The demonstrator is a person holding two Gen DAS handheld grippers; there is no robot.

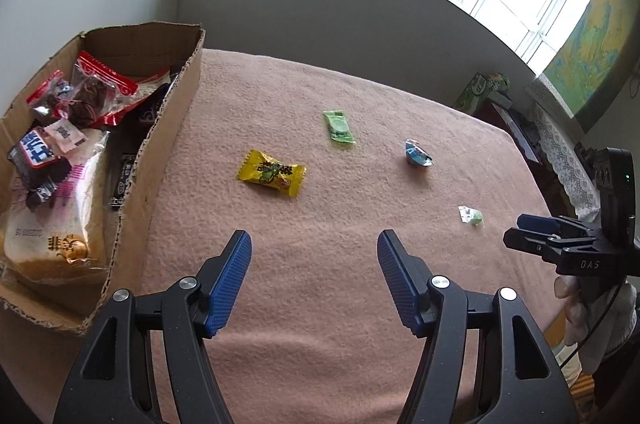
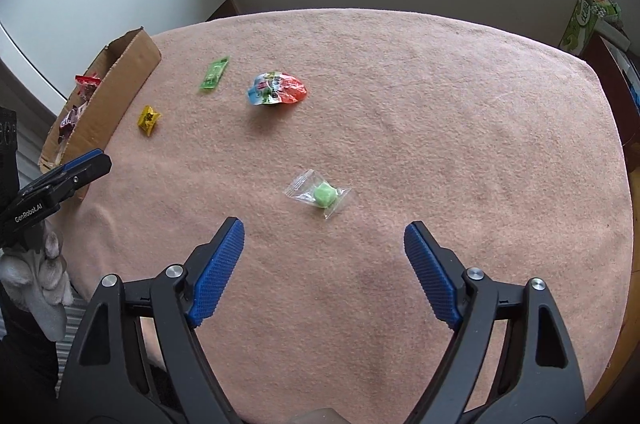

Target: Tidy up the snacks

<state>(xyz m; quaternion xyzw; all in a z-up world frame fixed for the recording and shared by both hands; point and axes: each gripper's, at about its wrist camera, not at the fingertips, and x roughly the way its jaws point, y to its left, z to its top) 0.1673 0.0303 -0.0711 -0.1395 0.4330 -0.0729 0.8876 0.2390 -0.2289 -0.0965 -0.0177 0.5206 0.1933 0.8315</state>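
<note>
Left wrist view shows "DAS" printed on my right claw [image 1: 536, 224]; "GenRobot.AI" marks my left claw [image 1: 314, 280]. Both claws gape, empty. On the pink-covered table [image 2: 440, 144] lie a yellow candy [image 1: 272, 173], green packet [image 1: 338, 126], colourful pouch [image 2: 277, 89] and clear-wrapped green sweet [image 2: 320, 193], all apart. A cardboard box [image 1: 160, 144] at left holds snacks.

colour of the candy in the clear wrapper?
Light green candy, in the clear wrapper; shows best in the right wrist view.

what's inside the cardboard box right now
The box holds wrapped snacks: a red-edged packet, a bread pack and dark wrappers. Anything beneath them is covered.
</note>
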